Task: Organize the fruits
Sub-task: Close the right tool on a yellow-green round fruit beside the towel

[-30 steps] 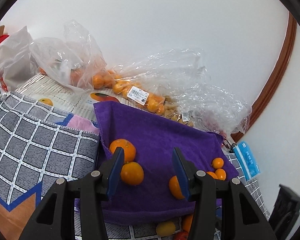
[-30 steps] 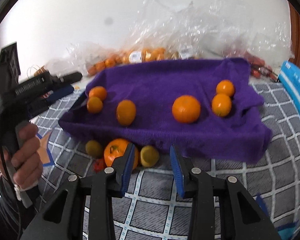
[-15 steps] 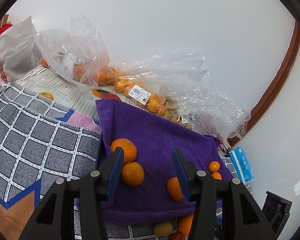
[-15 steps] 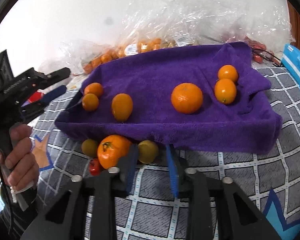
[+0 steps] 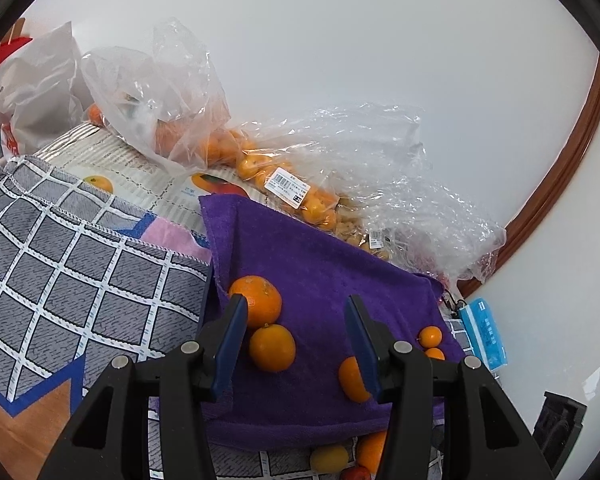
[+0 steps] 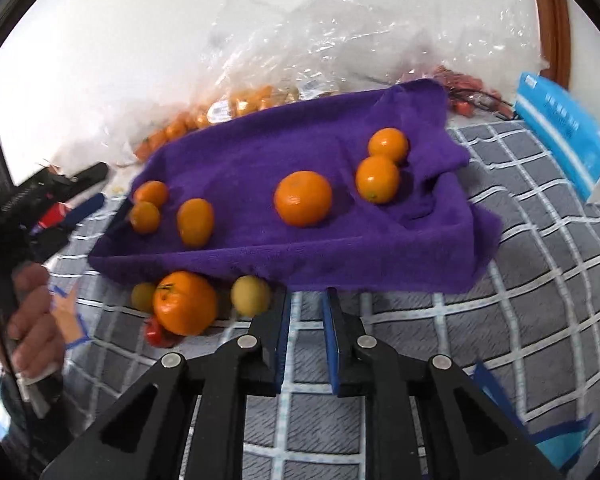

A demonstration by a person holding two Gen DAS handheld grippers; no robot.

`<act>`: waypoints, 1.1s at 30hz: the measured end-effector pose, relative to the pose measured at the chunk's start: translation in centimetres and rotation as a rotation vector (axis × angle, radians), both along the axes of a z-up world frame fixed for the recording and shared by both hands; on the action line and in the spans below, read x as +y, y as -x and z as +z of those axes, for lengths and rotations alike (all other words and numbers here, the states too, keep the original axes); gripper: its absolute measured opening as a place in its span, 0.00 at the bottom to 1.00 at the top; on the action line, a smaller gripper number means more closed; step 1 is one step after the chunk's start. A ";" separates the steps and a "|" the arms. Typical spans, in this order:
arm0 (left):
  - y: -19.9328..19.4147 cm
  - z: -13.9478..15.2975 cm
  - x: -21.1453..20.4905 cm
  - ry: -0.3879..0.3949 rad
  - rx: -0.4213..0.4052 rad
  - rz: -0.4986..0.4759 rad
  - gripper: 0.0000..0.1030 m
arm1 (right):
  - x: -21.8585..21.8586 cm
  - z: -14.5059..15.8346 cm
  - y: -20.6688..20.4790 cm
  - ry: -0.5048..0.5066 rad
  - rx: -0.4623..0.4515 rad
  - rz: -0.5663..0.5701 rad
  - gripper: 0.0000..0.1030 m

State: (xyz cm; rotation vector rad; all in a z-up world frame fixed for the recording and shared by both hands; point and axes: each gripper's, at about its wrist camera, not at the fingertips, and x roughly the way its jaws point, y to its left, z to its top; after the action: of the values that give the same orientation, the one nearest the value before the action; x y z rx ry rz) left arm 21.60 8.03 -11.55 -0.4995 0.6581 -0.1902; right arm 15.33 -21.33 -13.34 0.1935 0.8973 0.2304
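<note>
A purple towel [image 6: 308, 160] [image 5: 324, 264] lies on the checked cloth with several oranges on it, the biggest in the middle [image 6: 302, 198]. In front of its near edge sit a large orange [image 6: 185, 302], two yellow fruits [image 6: 250, 295] and a small red fruit [image 6: 156, 332]. My right gripper [image 6: 305, 304] is narrowly open and empty, its tips at the towel's front edge, right of the yellow fruit. My left gripper [image 5: 296, 316] is open and empty above the towel's left end, near two oranges [image 5: 272, 347].
Clear plastic bags of small oranges [image 5: 300, 196] lie behind the towel against the white wall. A blue tissue pack [image 6: 568, 136] sits at the right. The checked grey cloth [image 6: 500, 320] covers the surface. A white bag [image 5: 40, 92] stands far left.
My right gripper has narrowed its jaws and moved forward to the towel's front edge. My left gripper has drifted slightly, still open over the towel.
</note>
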 end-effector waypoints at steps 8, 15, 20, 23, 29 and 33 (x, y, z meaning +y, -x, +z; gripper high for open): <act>-0.1 -0.2 0.0 0.000 0.009 0.001 0.47 | 2.3 -0.2 -0.4 -0.009 -0.017 0.081 0.30; -0.1 -0.1 0.1 0.003 0.008 -0.002 0.47 | 2.2 -1.3 -1.2 -0.021 0.027 0.081 0.21; -0.3 -0.2 0.2 0.001 0.007 0.003 0.47 | 1.0 -0.1 0.7 0.069 -0.021 0.048 0.22; -0.3 -0.3 0.1 0.013 0.010 -0.009 0.47 | 0.0 -0.6 1.3 0.109 0.011 0.031 0.22; -0.2 -0.4 -0.5 -0.049 -0.007 0.001 0.47 | 0.5 -1.7 0.9 0.128 0.017 0.035 0.28; -0.4 -0.7 -0.4 -0.053 0.000 0.000 0.47 | 1.0 -1.9 0.4 0.153 0.001 0.039 0.27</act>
State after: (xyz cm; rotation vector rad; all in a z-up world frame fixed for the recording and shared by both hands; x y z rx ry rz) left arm 21.95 7.60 -12.21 -0.4486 0.6610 -0.1720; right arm 14.94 -20.34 -15.20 0.0337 0.9161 0.1972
